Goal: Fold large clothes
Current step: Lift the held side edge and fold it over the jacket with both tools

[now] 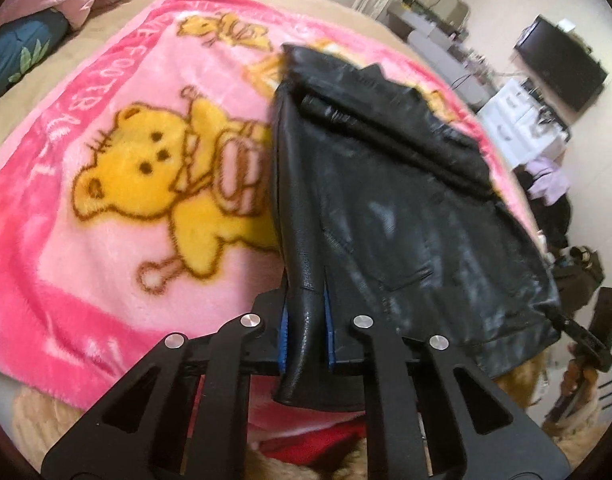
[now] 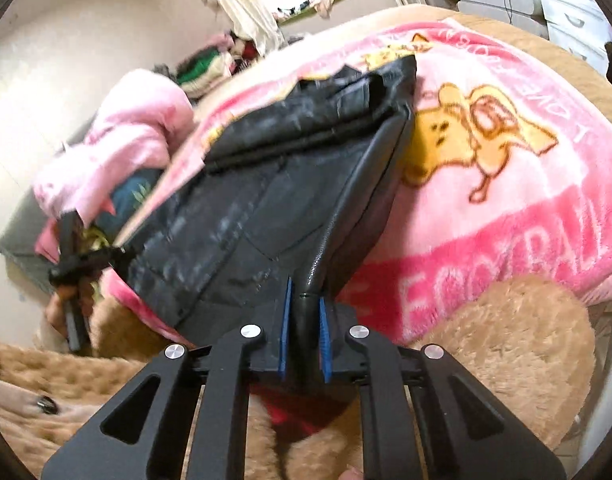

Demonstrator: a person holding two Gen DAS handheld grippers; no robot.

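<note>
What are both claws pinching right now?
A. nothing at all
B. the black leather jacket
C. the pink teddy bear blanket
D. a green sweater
B: the left claw and the right claw each have their blue pads closed on the hem of the black leather jacket, which lies on the pink blanket.

Jacket [image 1: 385, 208]: black leather, grained, semi-glossy w/ pale scuffed patches. Blanket [image 1: 86, 208]: pink plush fleece, fuzzy, matt, yellow bear print. Left gripper [image 1: 307, 336]: matt black plastic arms, shiny metal pins, blue ribbed pads [image 1: 284, 340] pinching leather. Right gripper [image 2: 304, 340]: same build, matt black, metal pins, blue ribbed pads [image 2: 285, 332] on a smooth leather fold. Rug [image 2: 505, 344]: tan shaggy pile, rough, matt. Quilt [image 2: 138, 128]: pink cloth, soft, puffy. Drawers [image 2: 565, 8]: white, smooth, slight sheen.
</note>
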